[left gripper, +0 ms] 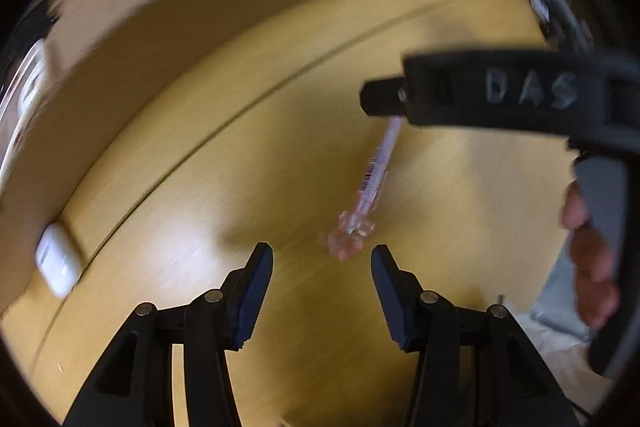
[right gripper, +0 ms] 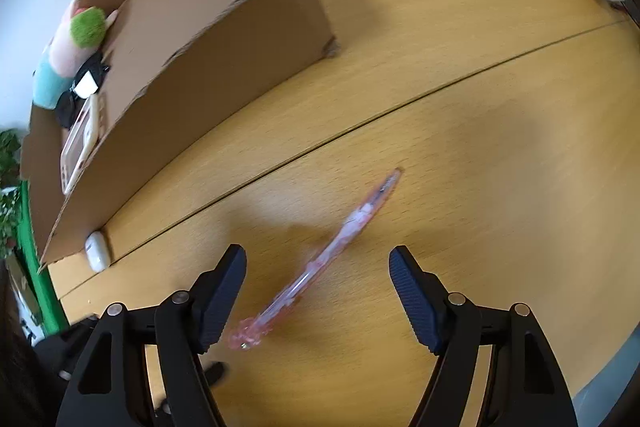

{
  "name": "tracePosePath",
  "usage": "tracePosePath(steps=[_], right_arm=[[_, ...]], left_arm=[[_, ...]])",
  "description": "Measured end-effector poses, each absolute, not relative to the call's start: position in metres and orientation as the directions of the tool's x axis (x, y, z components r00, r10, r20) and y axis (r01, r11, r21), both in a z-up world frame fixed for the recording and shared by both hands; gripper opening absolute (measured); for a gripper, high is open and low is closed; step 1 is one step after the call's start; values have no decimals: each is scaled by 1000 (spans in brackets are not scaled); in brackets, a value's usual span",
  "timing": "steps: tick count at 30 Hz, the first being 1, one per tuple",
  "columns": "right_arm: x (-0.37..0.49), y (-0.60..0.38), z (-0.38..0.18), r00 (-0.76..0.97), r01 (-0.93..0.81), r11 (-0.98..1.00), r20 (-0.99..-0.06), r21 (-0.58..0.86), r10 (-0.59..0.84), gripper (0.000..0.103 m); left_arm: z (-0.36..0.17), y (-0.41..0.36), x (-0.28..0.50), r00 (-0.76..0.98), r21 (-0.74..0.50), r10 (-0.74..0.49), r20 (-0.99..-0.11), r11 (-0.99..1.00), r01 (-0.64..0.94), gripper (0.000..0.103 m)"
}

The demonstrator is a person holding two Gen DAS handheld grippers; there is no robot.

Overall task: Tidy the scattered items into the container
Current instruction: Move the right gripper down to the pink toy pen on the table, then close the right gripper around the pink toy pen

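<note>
The pink pen lies flat on the table, its long axis diagonal, between the parted, empty jaws of the right gripper. The left gripper, also parted and empty, sits just behind the pen's ornamented end. The box stands well apart.

Raised letters "DAS" stand on the black body of the right tongs, seen at three o'clock in the left wrist view. The pink pen on the counter carries a barcode strip on its barrel, too blurred to read. Nothing legible shows in the right wrist view.
</note>
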State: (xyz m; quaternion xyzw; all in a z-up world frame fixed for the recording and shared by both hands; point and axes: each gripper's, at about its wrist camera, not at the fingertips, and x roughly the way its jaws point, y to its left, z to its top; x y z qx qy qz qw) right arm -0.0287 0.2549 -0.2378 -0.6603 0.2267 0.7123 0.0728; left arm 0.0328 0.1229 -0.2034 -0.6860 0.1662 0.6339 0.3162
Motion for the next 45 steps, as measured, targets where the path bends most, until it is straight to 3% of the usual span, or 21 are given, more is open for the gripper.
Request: tracePosePath(steps=[4, 8, 11, 12, 13, 14, 20, 21, 23, 24, 32, 37, 38, 39, 40, 42, 45], right_arm=[[-23, 264, -243, -95, -424, -881, -978, 208, -186, 78], [-22, 267, -250, -87, -438, -873, -976, 215, -197, 70], [-27, 262, -248, -95, -419, -881, -976, 219, -198, 65], [-28, 260, -247, -98, -408, -887, -976, 217, -193, 55], [-29, 259, -246, -102, -396, -893, -977, 214, -188, 39], [-30, 257, -245, -106, -387, -896, -975, 220, -194, 31], [-35, 256, -245, -110, -381, -885, -964, 267, -243, 22], [-34, 257, -244, -115, -386, -881, -961, 275, -250, 19], [-34, 255, -237, -132, -378, -880, -957, 289, -258, 2], [-34, 254, -229, -148, -358, -890, -958, 283, -245, 2], [-26, 251, -177, -233, -270, -903, -933, 334, -276, 2], [-24, 254, -166, -233, -317, -883, -931, 345, -280, 3], [-21, 257, -167, -228, -329, -877, -931, 349, -285, 6], [-18, 257, -169, -214, -349, -871, -934, 346, -286, 18], [-14, 258, -175, -191, -368, -863, -937, 345, -294, 37], [-9, 260, -189, -145, -412, -841, -937, 350, -318, 57], [-3, 254, -213, -97, -460, -807, -924, 370, -369, 57]], left_arm=[[-212, 135, 36, 157, -247, 191, -969, -736, -631, 50], [-211, 145, 38, 137, -223, 177, -975, -715, -663, 48], [-211, 141, 36, 141, -226, 177, -974, -726, -650, 30], [-212, 139, 35, 146, -231, 180, -973, -729, -644, 22], [-213, 138, 34, 150, -236, 182, -972, -734, -637, 21], [-213, 135, 33, 166, -258, 197, -966, -738, -623, 21], [-217, 133, 39, 203, -290, 209, -957, -745, -601, 18], [-217, 132, 41, 209, -294, 208, -955, -746, -598, 18], [-213, 130, 47, 210, -296, 210, -955, -745, -598, 18], [-208, 128, 50, 206, -299, 217, -954, -744, -598, 17], [-148, 118, 52, 139, -355, 341, -929, -725, -590, 17], [-159, 109, 54, 141, -340, 318, -938, -753, -563, 17], [-164, 106, 62, 146, -337, 311, -939, -756, -561, 17], [-168, 105, 64, 157, -345, 312, -937, -756, -556, 17], [-171, 103, 68, 164, -350, 313, -936, -755, -555, 17], [-167, 99, 59, 173, -347, 304, -937, -751, -562, 17], [-177, 111, 53, 186, -346, 292, -938, -743, -573, 17]])
